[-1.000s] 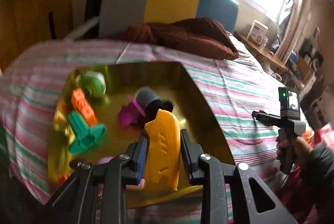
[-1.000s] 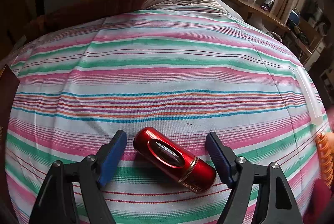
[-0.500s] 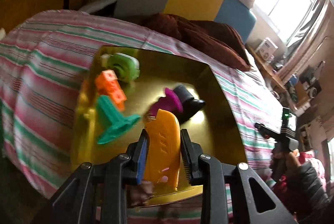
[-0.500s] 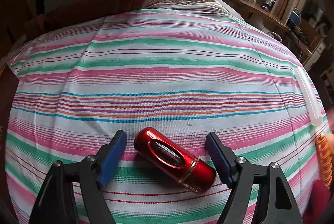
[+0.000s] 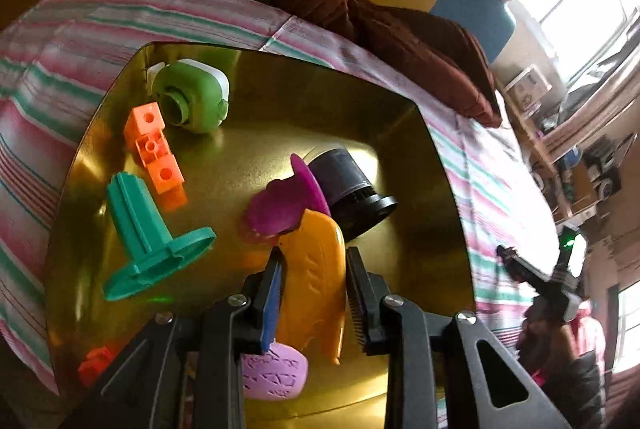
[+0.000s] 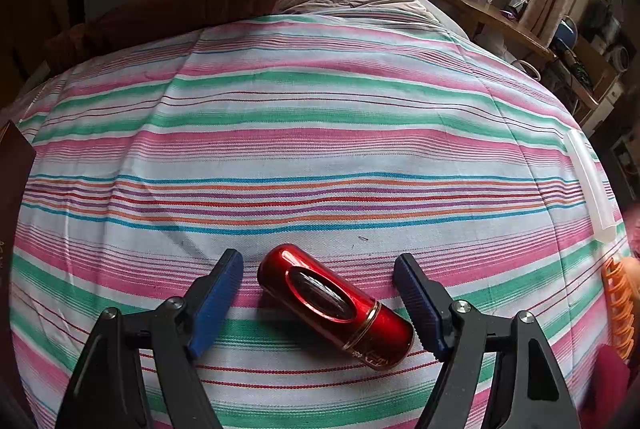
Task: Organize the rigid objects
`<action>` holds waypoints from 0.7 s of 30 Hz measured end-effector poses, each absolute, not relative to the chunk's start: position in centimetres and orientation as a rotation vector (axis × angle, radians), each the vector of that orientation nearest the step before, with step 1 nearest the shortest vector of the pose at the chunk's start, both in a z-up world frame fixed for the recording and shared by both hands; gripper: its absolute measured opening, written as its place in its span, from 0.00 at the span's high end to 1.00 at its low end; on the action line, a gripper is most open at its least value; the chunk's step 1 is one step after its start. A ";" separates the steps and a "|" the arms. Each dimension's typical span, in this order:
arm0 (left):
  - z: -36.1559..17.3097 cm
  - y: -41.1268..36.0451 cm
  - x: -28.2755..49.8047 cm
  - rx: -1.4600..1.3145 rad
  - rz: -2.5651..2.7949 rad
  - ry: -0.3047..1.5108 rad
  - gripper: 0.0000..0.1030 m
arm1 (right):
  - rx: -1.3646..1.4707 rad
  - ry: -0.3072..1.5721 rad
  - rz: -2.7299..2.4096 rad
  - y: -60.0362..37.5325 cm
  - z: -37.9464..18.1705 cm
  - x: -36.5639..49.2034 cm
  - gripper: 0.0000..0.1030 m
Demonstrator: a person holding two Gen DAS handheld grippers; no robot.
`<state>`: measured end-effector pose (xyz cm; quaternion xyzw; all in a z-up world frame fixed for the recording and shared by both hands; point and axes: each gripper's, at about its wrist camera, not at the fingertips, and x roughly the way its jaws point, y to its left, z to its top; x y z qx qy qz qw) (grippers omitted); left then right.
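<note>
My left gripper [image 5: 314,257] is shut on a yellow plastic piece [image 5: 316,285] and holds it over a gold tray [image 5: 420,229] on the striped bed. In the tray lie a green round toy [image 5: 192,99], an orange block piece [image 5: 154,153], a teal stand [image 5: 148,233], a magenta piece [image 5: 282,205], a black cylinder [image 5: 352,189], a pink piece [image 5: 276,373] and a small red-orange block [image 5: 94,363]. My right gripper [image 6: 318,267] is open, its jaws on either side of a red metallic cylinder [image 6: 336,303] that lies on the striped cover.
A brown blanket [image 6: 180,5] lies at the head of the bed. A translucent white tube [image 6: 592,185] and an orange ribbed object [image 6: 620,305] lie at the bed's right edge. A cluttered wooden shelf [image 6: 480,13] stands to the right. The right gripper shows in the left wrist view [image 5: 508,253].
My left gripper has moved closer and higher over the tray with the yellow piece in it, so the tray's contents look larger. The right gripper and the red cylinder have not moved.
</note>
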<state>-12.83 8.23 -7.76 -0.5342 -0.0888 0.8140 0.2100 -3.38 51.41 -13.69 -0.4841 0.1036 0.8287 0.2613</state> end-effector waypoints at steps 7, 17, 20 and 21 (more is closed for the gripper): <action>-8.3 8.0 -13.0 -1.526 2.320 -0.139 0.70 | -1.311 0.280 2.243 51.4 -13.7 -3.4 0.24; -4.6 6.5 -9.2 -1.308 2.499 0.032 0.70 | -1.314 0.274 2.243 51.2 -13.7 -3.4 0.26; -3.3 5.9 -8.0 -1.228 2.556 0.077 0.70 | -1.310 0.261 2.252 51.0 -13.7 -3.4 0.30; -3.0 5.9 -7.8 -1.209 2.570 0.089 0.70 | -1.309 0.252 2.256 50.8 -13.7 -3.3 0.31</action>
